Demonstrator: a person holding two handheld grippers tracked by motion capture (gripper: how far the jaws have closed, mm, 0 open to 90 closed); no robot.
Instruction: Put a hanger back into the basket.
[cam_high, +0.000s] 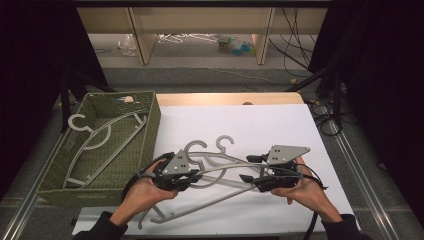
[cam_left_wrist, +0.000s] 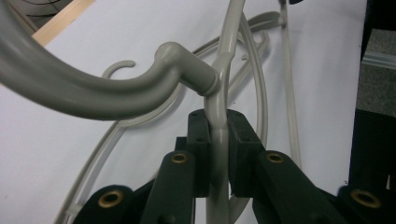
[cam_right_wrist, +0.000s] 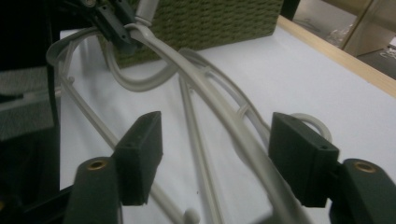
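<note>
Two hands enter from the bottom edge of the high view, each holding a black two-jaw gripper over a white-covered table (cam_high: 280, 125). From above, the grey three-cornered plates hide the jaws, so how they stand cannot be read there.

The left gripper view settles it for the left gripper (cam_left_wrist: 217, 140): its jaws are closed tight on the neck of a pale grey plastic hanger (cam_left_wrist: 140, 93), just below the joint where the hook meets the frame. The hook sweeps so close to that lens that it blurs and runs off the left edge.

The right gripper (cam_right_wrist: 217, 144) stands wide open in its own view, jaws on either side of the held hanger's shoulder bar without gripping it; whether a pad touches the bar is unclear. That view also shows the left gripper's tip clamped on the hanger farther off.

A second pale grey plastic hanger (cam_high: 225, 145) lies flat on the table beneath the first, their frames overlapping so the outlines are hard to separate from above.

An olive-green woven basket (cam_high: 150, 125) sits on the table's left side, holding a third grey hanger (cam_high: 100, 135).
</note>
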